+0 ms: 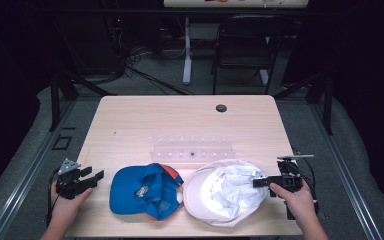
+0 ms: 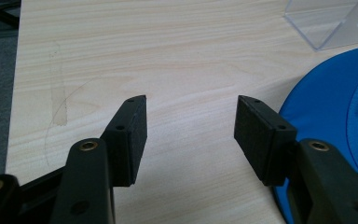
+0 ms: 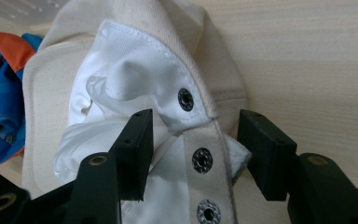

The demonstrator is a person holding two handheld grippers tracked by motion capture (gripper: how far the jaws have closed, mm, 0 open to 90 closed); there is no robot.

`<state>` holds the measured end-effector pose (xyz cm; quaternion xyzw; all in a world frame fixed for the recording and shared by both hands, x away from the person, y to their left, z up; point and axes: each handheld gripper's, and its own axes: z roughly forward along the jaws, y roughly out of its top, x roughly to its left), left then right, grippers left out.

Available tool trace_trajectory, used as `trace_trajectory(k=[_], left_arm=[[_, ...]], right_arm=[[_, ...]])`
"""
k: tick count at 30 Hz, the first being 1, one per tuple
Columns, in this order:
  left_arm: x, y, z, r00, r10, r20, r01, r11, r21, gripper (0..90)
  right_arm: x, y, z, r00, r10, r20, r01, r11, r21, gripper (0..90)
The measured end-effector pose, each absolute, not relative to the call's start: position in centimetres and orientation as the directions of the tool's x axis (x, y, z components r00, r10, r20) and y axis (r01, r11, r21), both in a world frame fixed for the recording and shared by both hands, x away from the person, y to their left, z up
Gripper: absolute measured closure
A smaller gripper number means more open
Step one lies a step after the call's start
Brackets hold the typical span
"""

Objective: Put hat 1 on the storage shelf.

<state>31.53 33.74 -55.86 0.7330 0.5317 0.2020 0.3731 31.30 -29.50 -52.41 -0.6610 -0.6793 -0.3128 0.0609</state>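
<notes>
Spanning the frame, a pale wooden table (image 1: 130,125) amid dark surroundings.

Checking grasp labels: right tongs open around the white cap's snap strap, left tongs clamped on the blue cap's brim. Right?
Not quite. The left tongs are not clamped on the blue fabric baseball cap; the left gripper view shows them open over bare wooden table, the cap beside them. The right tongs do stand open around the white cap's snap strap.

The high view looks down and forward over the whole tabletop (image 1: 130,125); both gripper views sit close above it, sharing the blue cap (image 2: 335,88).
</notes>
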Motion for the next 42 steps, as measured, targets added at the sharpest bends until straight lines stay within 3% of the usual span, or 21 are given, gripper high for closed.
trace_trajectory(k=[8,12,17,20,29,42], left_arm=[[31.4,34.0,-56.0,0.336,0.935,-0.112,0.629,-0.134,0.766,45.1],[31.3,33.9,-55.8,0.341,0.934,-0.103,0.620,-0.141,0.772,45.1],[31.2,34.1,-56.1,0.346,0.932,-0.105,0.627,-0.146,0.765,45.4],[31.1,34.3,-56.1,0.341,0.934,-0.107,0.629,-0.143,0.764,45.5],[30.7,34.8,-56.0,0.326,0.939,-0.109,0.634,-0.131,0.762,45.6],[30.3,34.2,-56.2,0.350,0.933,-0.082,0.621,-0.166,0.766,45.8]], right_arm=[[31.7,-28.6,-53.0,-0.139,0.867,0.479,0.951,-0.018,0.309,61.5],[31.5,-28.4,-52.3,-0.111,0.873,0.474,0.949,-0.049,0.311,70.1],[31.6,-28.0,-51.7,-0.111,0.881,0.460,0.954,-0.035,0.296,74.7],[31.7,-28.1,-51.3,-0.091,0.873,0.479,0.964,-0.042,0.261,75.4],[32.4,-26.9,-49.3,-0.111,0.909,0.401,0.970,0.010,0.244,78.2],[33.6,-23.4,-44.9,-0.132,0.970,0.202,0.984,0.104,0.145,78.8]])
